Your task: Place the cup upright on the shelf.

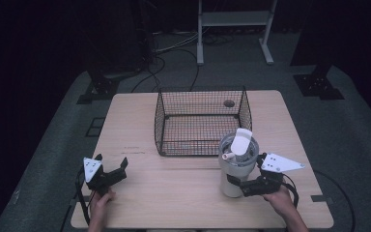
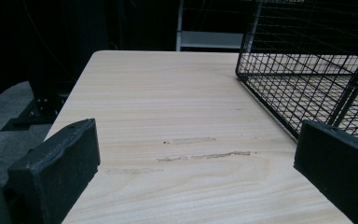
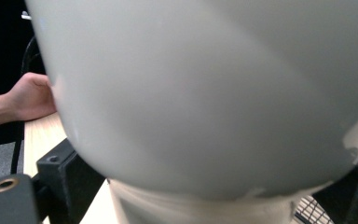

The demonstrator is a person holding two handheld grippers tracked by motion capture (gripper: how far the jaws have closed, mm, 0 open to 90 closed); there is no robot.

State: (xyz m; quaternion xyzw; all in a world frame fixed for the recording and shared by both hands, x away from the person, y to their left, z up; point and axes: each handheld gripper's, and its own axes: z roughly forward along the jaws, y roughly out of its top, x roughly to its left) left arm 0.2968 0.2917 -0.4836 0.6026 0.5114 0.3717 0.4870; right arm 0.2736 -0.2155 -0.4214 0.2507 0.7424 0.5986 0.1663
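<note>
High view shows our right tongs (image 1: 241,186) clamped on the lower body of the white tumbler (image 1: 236,164), which stands on the table (image 1: 174,188) just before the wire basket (image 1: 200,121). We should keep it upright, lifting straight. Our left tongs (image 1: 111,174) rest wide apart, empty.

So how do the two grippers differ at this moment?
The right gripper is closed around the narrow base of the white tumbler, while the left gripper is open and holds nothing. The right sits near the wire basket; the left rests farther out over the bare table. Both are hand-held, low over the table's near edge.
</note>
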